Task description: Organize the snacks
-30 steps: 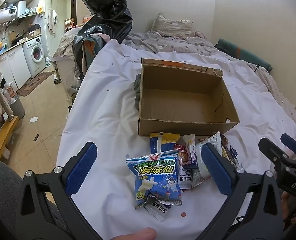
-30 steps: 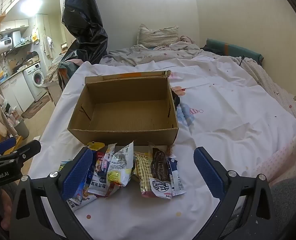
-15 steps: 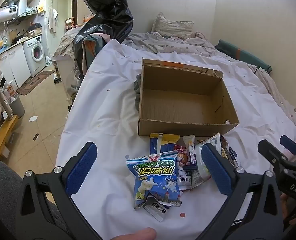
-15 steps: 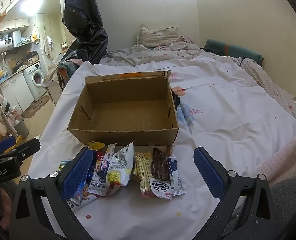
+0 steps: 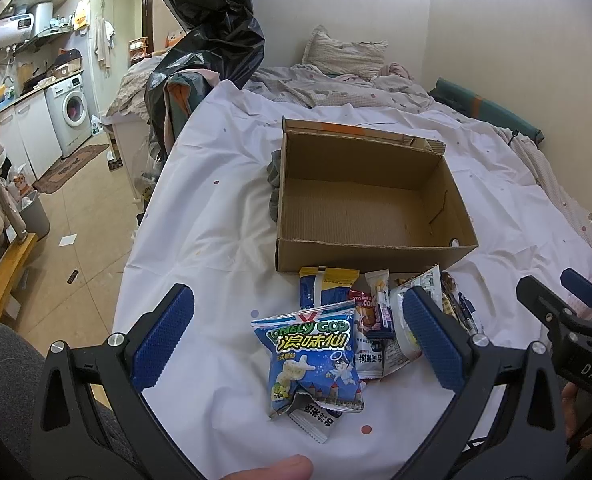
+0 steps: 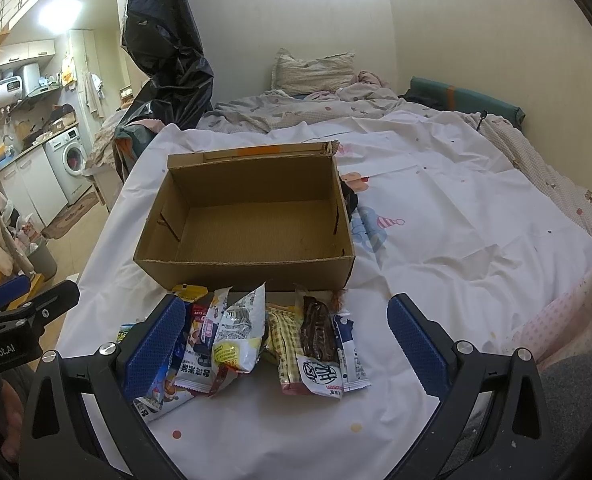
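An empty open cardboard box [image 5: 370, 212] [image 6: 256, 220] rests on a white bedsheet. Several snack packets lie in a heap just in front of it. Nearest the left gripper is a blue puffed-snack bag [image 5: 314, 356]. In the right wrist view a white crinkled packet [image 6: 238, 332] and a dark brown bar packet [image 6: 318, 336] lie side by side. My left gripper [image 5: 296, 340] hovers open over the blue bag, holding nothing. My right gripper [image 6: 286, 348] hovers open over the heap, also with nothing in it.
The bed edge drops to a tiled floor [image 5: 80, 220] on the left. A black plastic bag [image 5: 212, 28] hangs beyond the box. A pillow [image 6: 314, 68] and rumpled bedding lie at the far end. A wall [image 6: 476, 28] runs along the right.
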`<state>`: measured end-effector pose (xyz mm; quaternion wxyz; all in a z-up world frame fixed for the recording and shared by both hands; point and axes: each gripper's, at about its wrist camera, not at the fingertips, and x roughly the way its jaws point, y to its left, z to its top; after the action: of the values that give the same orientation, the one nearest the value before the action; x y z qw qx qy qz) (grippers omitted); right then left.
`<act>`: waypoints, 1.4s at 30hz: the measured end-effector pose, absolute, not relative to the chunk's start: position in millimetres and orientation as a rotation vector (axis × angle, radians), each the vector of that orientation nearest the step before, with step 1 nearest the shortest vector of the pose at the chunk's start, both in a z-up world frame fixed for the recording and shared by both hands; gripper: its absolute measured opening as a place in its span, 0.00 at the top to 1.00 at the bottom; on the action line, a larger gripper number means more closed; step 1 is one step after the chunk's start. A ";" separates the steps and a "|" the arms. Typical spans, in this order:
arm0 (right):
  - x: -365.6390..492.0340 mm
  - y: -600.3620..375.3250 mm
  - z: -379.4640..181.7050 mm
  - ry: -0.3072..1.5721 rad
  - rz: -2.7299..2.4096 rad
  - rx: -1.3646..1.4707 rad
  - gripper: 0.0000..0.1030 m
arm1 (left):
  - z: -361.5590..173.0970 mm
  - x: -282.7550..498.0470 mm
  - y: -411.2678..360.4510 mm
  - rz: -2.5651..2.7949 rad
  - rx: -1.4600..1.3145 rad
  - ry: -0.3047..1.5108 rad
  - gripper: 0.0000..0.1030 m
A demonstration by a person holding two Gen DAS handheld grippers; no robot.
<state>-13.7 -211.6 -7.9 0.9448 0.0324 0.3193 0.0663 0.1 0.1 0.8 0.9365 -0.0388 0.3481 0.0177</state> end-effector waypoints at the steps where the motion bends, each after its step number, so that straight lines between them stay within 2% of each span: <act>1: -13.6 -211.8 -7.9 0.651 0.135 0.066 0.00 | 0.8 0.1 0.2 0.036 -0.079 0.712 0.00; 42: -13.3 -211.4 -9.2 0.653 0.136 0.066 0.00 | 1.2 -0.2 -1.0 0.038 -0.075 0.708 0.00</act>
<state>-13.3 -211.4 -9.2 0.9443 0.0325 0.3206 0.0667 -0.2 -1.0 1.2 0.9371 -0.0367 0.3468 0.0187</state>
